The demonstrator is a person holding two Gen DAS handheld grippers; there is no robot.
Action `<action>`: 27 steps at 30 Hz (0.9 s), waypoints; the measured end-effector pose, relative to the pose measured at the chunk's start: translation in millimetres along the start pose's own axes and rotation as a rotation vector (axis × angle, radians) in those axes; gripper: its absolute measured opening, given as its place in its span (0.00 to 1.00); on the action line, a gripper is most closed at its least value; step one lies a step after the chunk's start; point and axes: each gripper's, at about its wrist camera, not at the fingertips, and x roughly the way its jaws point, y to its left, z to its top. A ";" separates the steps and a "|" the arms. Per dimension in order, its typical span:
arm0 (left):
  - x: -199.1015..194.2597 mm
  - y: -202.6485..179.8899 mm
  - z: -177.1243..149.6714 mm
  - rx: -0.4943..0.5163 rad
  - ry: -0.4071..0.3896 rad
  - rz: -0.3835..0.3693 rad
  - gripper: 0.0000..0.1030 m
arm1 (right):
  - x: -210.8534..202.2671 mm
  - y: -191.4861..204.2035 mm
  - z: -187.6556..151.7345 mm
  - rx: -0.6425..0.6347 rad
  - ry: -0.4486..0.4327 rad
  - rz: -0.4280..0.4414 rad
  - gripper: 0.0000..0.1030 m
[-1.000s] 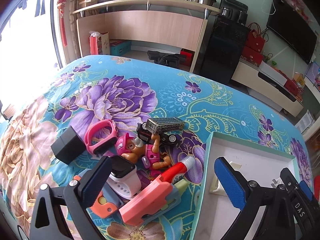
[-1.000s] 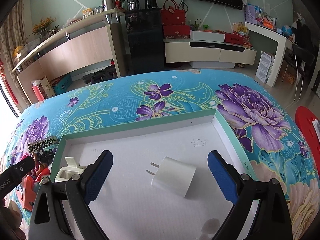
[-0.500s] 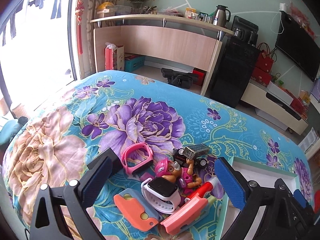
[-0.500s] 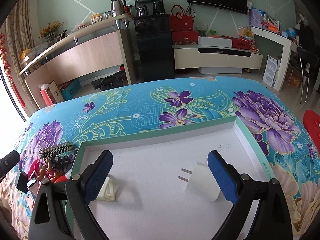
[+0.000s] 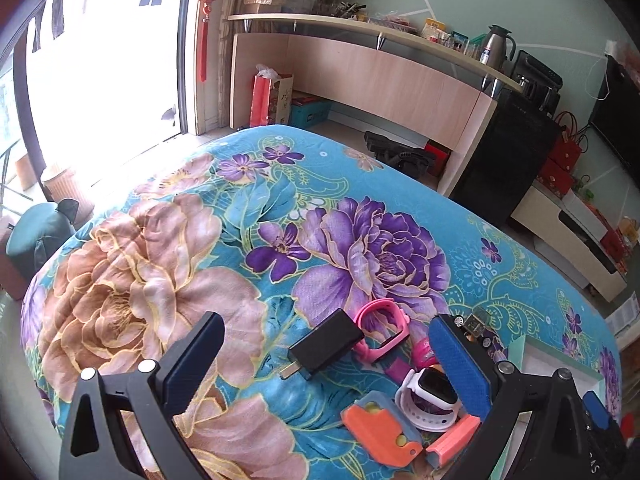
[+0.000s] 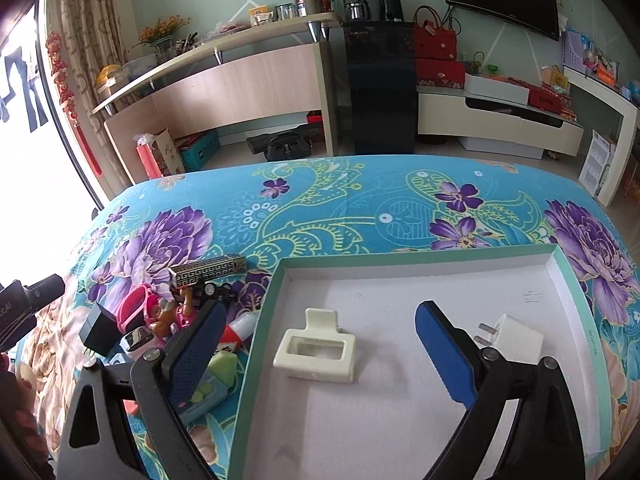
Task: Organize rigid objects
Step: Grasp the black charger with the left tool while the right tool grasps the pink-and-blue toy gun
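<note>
Hovering wide open and empty, the left gripper [image 5: 326, 364] was seen above the floral blanket [image 5: 168, 264], with a black charger [image 5: 325, 343] lying on the fabric between its two blue pads, touched by neither. The right gripper [image 6: 316, 344] was likewise held spread with nothing in it, poised over the shallow white tray [image 6: 420, 266]; a cream rectangular holder [image 6: 316, 350] lay between its fingers on the tray floor, and a white plug adapter [image 6: 516, 336] rested just beyond the right finger, near the tray's far right wall. Outward from the left gripper, the unsorted heap was found just beside the charger: a pink watch band [image 5: 382, 328] touching it, a white smartwatch [image 5: 430, 394], an orange foam toy [image 5: 380, 430], and, clearer in the right view, a pink pup figure [image 6: 160, 314] and a patterned toy truck [image 6: 208, 272], all close against the tray's left wall. The step in hand was judged to be the picking of the next piece from the heap, two items having already been placed in the tray. The next move would call for the left gripper to be lowered squarely over the charger, closed across its narrow sides without catching the pink band, then lifted and carried over the rim to a bare part of the tray floor.
</note>
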 end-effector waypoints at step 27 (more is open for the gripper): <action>57.0 9.2 -18.7 0.076 0.171 0.017 0.90 | 20.5 85.8 -41.5 -0.323 0.161 0.219 0.77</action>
